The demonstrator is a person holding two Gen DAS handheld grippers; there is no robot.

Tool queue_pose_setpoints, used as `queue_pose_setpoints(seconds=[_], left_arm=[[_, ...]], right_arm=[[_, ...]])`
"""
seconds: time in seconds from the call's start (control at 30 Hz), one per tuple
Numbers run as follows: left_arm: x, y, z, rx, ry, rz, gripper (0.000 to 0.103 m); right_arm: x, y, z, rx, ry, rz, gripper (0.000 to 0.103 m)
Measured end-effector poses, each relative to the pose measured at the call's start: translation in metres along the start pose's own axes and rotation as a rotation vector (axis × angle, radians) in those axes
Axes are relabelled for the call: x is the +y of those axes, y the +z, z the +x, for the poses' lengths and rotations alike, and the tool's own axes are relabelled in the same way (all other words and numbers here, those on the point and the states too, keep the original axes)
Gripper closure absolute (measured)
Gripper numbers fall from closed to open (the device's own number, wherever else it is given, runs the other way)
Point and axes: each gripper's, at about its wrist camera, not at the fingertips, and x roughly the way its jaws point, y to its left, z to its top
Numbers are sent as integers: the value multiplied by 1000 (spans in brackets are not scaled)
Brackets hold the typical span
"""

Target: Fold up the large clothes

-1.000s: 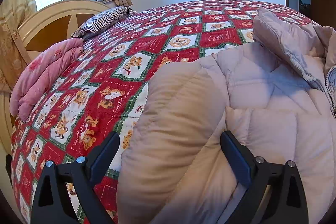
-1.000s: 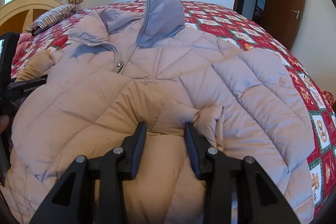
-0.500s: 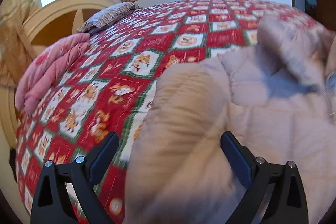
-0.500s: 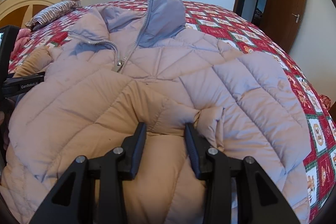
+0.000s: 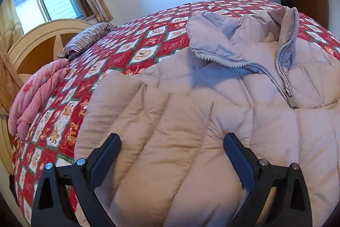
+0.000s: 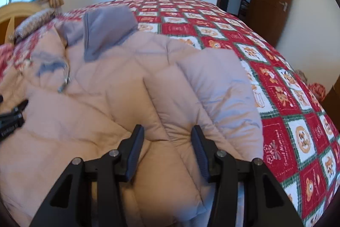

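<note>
A puffy quilted jacket [image 5: 244,103] in pale beige-pink lies face up, spread across the near part of the bed [image 5: 148,44]. Its grey-lined collar [image 6: 106,27] points to the far side and stands open. The zip [image 5: 284,78] is closed up to the chest. Both sleeves are folded inward over the front, the left sleeve [image 5: 136,120] and the right sleeve [image 6: 201,95] lying on the body.
</note>
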Motion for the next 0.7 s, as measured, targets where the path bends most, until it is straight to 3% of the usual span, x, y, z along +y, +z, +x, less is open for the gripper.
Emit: queue_pose_setpoints(seconds=[0.2,0.3,0.37,0.43,0.57,0.63,0.7], left_arm=[[4,3,7,38,-33,-13,3],[19,14,-16,42,-44,-4,3],[38,24,-45,-64,-57,-31,3],[54,41,-59,-96,-95,-35,3],[69,81,-45,-100,-91,-54,3],[70,100,-24,-80,-62,-72,3],[68,119,-4,-49,-85,-96,3]], right_arm=[[1,-4,8,-6,-3,-4,52],[-1,-5,4,-3,23,-2,50],[-2,-4,-4,18,65,-25,36],[-1,1,-16,24,90,-50,24],[-2,36,-38,-37,117,-66,14],[1,64,-37,-49,143,-52,14],[7,92,-30,-67,152,-46,14]])
